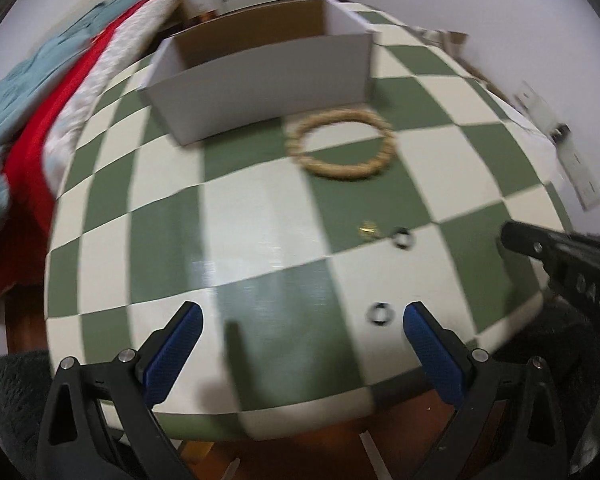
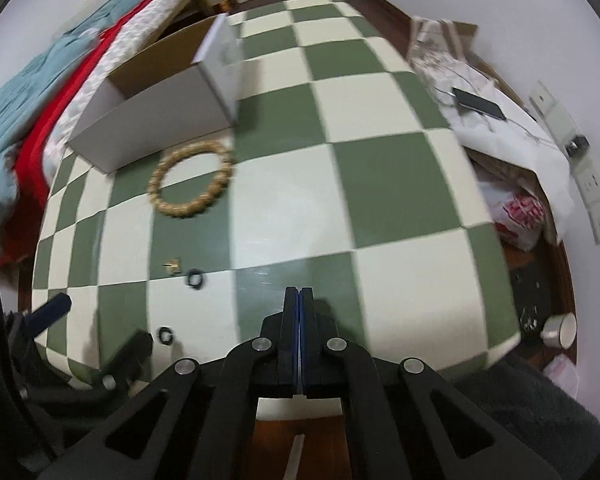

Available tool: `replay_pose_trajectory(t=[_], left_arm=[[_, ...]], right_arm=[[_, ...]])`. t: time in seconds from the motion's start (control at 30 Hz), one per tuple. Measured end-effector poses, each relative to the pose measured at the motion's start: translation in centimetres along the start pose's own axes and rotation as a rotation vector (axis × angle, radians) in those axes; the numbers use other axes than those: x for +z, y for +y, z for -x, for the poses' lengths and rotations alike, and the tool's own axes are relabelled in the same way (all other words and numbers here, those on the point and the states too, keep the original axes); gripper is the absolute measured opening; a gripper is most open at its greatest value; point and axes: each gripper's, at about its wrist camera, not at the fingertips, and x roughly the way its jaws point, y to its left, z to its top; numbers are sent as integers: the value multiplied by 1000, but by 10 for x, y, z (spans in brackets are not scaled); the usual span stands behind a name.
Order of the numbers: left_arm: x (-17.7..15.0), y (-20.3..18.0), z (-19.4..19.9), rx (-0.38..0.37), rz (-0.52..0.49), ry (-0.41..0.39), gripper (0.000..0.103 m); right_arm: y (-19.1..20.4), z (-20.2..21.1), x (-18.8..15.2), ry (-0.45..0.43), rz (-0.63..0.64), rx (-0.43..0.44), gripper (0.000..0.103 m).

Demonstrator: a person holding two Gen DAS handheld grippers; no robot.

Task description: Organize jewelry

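Blue-padded left gripper is hovering spread beside a small black ring; the right gripper is pressing its jaws together over the green-and-cream checkered table.

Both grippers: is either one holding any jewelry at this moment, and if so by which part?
Nothing is held. The left gripper is open above the table, a small dark ring lying beside its finger. The right gripper is shut with nothing between its fingers.

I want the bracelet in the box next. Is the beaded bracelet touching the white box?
Cannot tell. In the left wrist view the beaded bracelet lies right at the white box front wall's base; motion blur hides any gap or contact.
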Motion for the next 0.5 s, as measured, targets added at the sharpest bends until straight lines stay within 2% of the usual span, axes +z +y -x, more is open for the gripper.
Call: replay_pose_trajectory(t=[0.07,0.2,0.27,0.3,0.33,0.37,0.47,0.5], left_arm=[[-2,-11,-5,-2,-29,15,78],[0,-17,-5,0,-46,-2,72],[2,-20,-3,-23,-48,-16,46],[2,-20,-3,-30,-48,-17,39],[3,-22,-2,-41,-50,-16,26],[3,-24,-2,-46,-54,-16,17],[4,-28,-2,-49,-64,-15,9],[5,-26,-3,-52,-63,-15,9]], right_arm=[[-8,-1,-2,3,-19,-15,0],[-17,-3,-6,6,-35,-33,0],[-19,-3,-6,1,-40,-34,0],[-18,-4,-6,1,-41,-36,0],[-19,-4,-6,1,-41,-37,0],[-19,-4,-6,1,-41,-38,0],[-17,-4,-6,2,-41,-42,0],[-16,-4,-5,2,-41,-42,0]])
